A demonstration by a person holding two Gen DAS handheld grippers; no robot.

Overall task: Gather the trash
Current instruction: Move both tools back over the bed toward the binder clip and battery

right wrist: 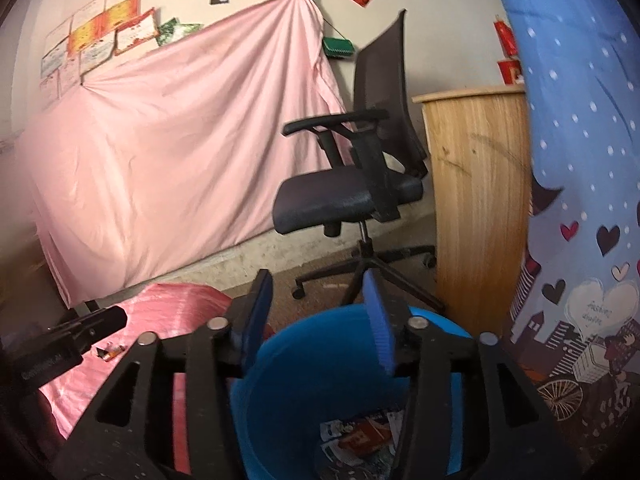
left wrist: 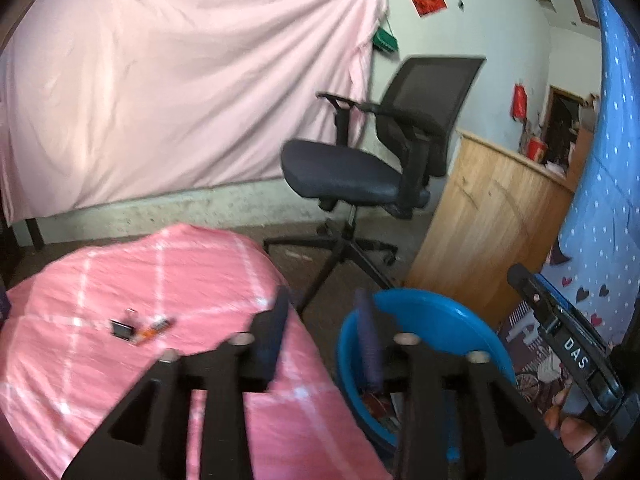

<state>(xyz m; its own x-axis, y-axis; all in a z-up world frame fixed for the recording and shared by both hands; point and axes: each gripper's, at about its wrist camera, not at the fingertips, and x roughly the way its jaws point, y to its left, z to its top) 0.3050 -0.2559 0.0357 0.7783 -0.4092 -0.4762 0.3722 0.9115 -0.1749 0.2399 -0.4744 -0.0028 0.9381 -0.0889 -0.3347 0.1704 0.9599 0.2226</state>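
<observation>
My right hand-held gripper [right wrist: 320, 320] hangs open and empty above the blue bin [right wrist: 288, 392]; my left hand-held gripper [left wrist: 324, 328] is open too.

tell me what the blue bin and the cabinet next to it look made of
Blue bin: likely moulded plastic, with a smooth, slightly glossy wall and uniform colour.
Cabinet: looks like wood or wood-grain laminate, with pale vertical grain and a satin finish; which one cannot be told.

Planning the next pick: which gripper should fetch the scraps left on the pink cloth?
Left. The left gripper is open beside the scraps on the pink cloth; the right gripper, also empty, hangs over the blue bin.
</observation>
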